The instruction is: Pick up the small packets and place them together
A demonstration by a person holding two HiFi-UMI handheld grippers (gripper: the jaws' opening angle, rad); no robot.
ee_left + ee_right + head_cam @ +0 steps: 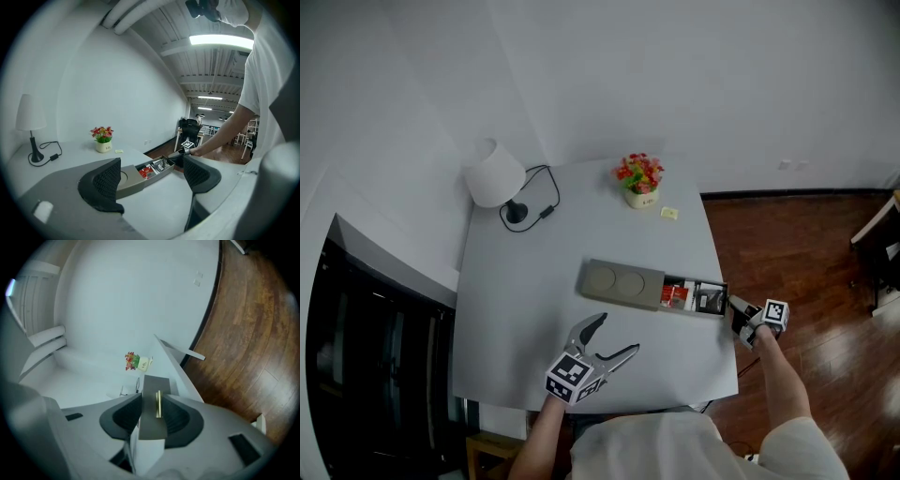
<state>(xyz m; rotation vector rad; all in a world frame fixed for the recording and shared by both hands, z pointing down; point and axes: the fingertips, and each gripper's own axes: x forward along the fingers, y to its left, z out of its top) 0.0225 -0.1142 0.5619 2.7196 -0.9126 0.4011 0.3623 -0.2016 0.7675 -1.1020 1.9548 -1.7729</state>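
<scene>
A flat grey box (pixel 622 283) lies on the white table (pixel 516 309), with its drawer (pixel 719 287) pulled out to the right. A red packet (pixel 673 296) and a black-and-white packet (pixel 709 300) lie in the drawer. They also show as the red packet (pixel 146 172) and the pale packet (pixel 161 164). My right gripper (pixel 738 312) is shut on the drawer's grey front (pixel 152 425), over its thin brass handle (pixel 158 404). My left gripper (pixel 619 335) hovers open and empty above the table's front part, short of the box (pixel 126 180).
A white lamp (pixel 495 174) with a black cable (pixel 546 202) stands at the back left. A flower pot (pixel 641 180) and a small yellow note (pixel 669 214) are at the back right. The table's right edge (pixel 724 309) borders the wooden floor (pixel 825 253).
</scene>
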